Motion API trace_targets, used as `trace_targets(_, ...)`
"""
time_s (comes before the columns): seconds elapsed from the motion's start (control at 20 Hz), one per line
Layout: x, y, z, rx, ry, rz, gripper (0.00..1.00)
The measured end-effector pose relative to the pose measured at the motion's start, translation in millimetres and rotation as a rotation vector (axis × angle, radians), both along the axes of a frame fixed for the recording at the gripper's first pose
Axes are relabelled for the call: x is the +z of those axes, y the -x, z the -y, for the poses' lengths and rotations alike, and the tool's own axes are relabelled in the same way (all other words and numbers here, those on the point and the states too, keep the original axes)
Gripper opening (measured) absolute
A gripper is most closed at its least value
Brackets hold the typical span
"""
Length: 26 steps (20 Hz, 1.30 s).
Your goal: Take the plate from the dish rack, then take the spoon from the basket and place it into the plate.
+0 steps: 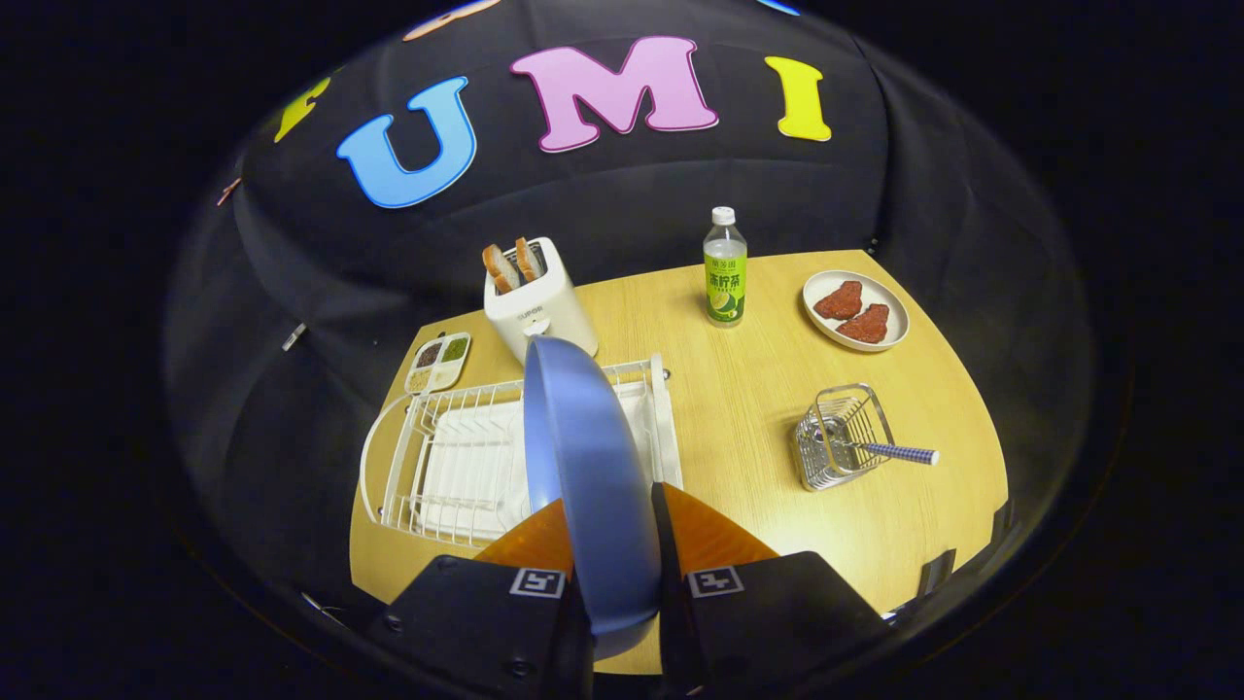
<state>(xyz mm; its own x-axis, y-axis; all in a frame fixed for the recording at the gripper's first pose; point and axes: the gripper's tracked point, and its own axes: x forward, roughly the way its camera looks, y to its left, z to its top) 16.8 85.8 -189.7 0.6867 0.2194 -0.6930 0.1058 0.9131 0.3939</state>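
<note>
The gripper (612,525) is pinching a smooth blue plate (588,467) edge-on between both fingers, holding it upright over the near end of the white wire dish rack (437,467). Bare wooden table (748,428) is lying open between the rack and the wire basket (836,437), where the spoon (899,452) is leaning with its checked handle sticking out past the rim. The plate is hiding part of the rack, and the spoon's bowl is hard to make out.

Spoon (894,451) in basket (841,437), right of dish rack (437,467).
</note>
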Motion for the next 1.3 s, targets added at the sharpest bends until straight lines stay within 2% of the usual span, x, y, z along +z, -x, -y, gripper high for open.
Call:
trace_targets(0.35,-19,74,5,0.070,-0.070,-0.053,0.31)
trace_targets(0.7,-61,142,-5,0.099,-0.124,-0.188,0.31)
trace_targets(1.1,-136,153,-20,0.057,-0.158,-0.298,0.31)
trace_targets(1.3,-149,145,-30,0.029,-0.214,-0.303,0.31)
